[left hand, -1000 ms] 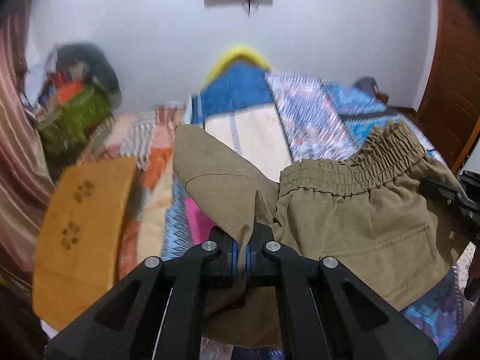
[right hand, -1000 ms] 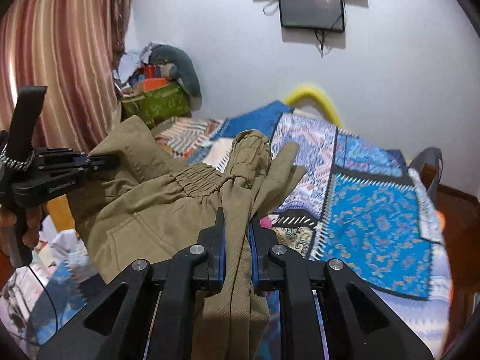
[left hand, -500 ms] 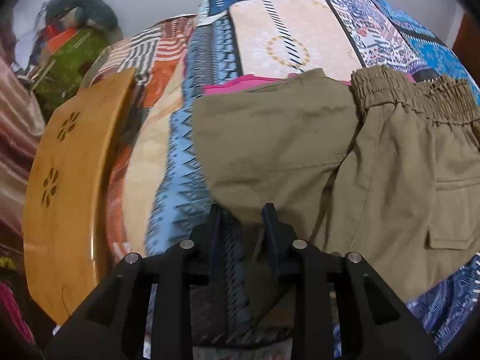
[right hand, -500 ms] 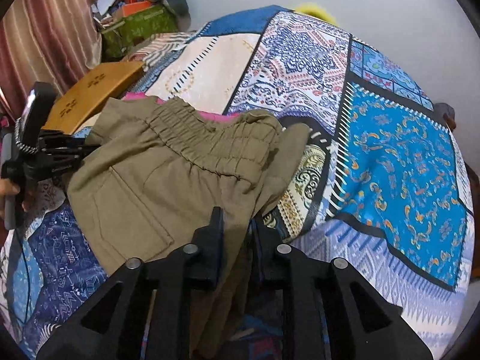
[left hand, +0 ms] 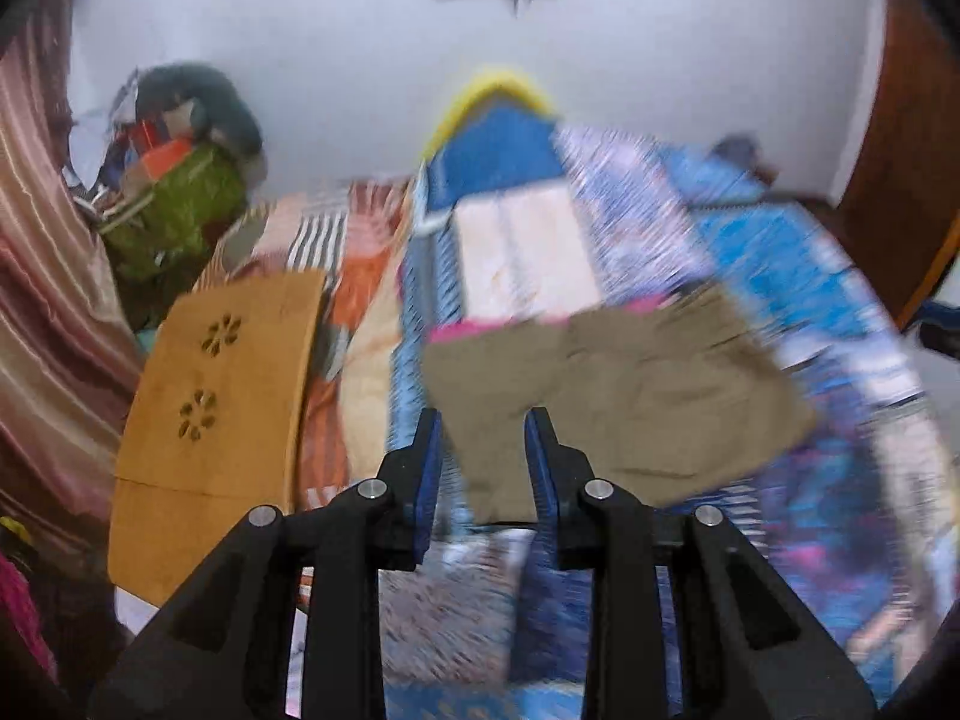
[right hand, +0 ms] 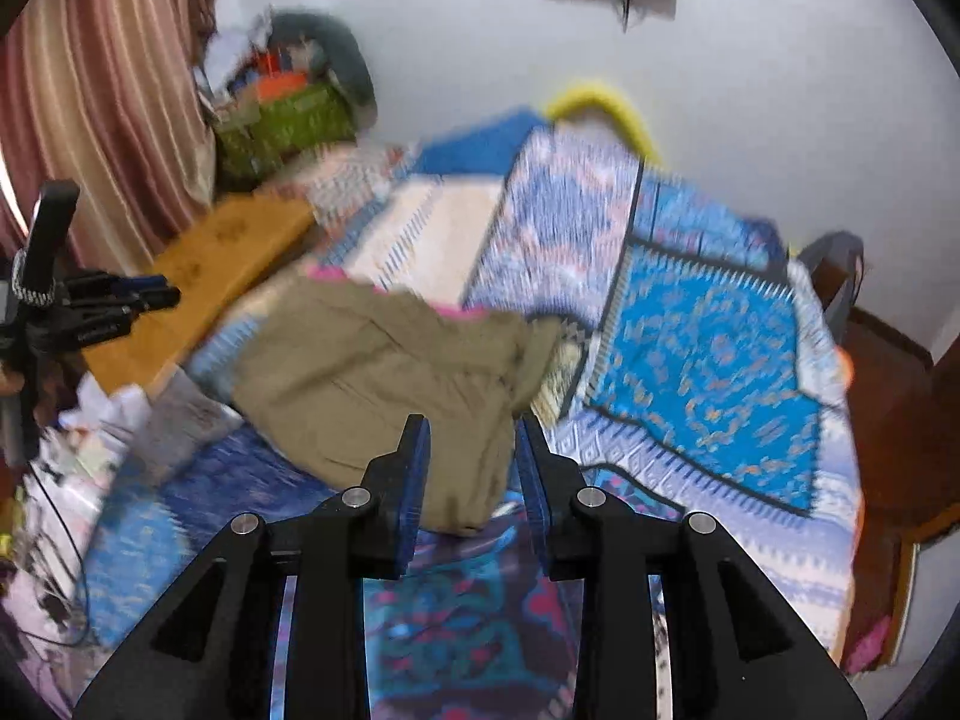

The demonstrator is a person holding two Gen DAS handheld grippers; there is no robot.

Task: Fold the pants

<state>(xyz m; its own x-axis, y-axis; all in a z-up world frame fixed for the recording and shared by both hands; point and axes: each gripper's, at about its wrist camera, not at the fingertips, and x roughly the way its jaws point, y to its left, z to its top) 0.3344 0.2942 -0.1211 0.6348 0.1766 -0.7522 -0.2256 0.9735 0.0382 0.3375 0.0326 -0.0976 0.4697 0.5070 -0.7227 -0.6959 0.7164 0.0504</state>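
The khaki pants (left hand: pixel 624 402) lie folded in a flat bundle on the patterned bedspread (left hand: pixel 528 252). They also show in the right wrist view (right hand: pixel 372 384). My left gripper (left hand: pixel 485 426) is open and empty, raised just short of the bundle's near left edge. My right gripper (right hand: pixel 471 432) is open and empty, raised just short of the bundle's near right edge. The left gripper also shows at the left of the right wrist view (right hand: pixel 156 297). Both views are motion-blurred.
A pink cloth (left hand: pixel 480 330) peeks out from under the far edge of the pants. A wooden lap table (left hand: pixel 216 396) lies at the bed's left side. A pile of bags (left hand: pixel 174 192) and striped curtains (left hand: pixel 42 276) stand at the far left. A wooden door (left hand: pixel 900 138) is at the right.
Both grippers let go of the pants, opened wide and pulled back and up from the bed. The pants stay folded on the bedspread.
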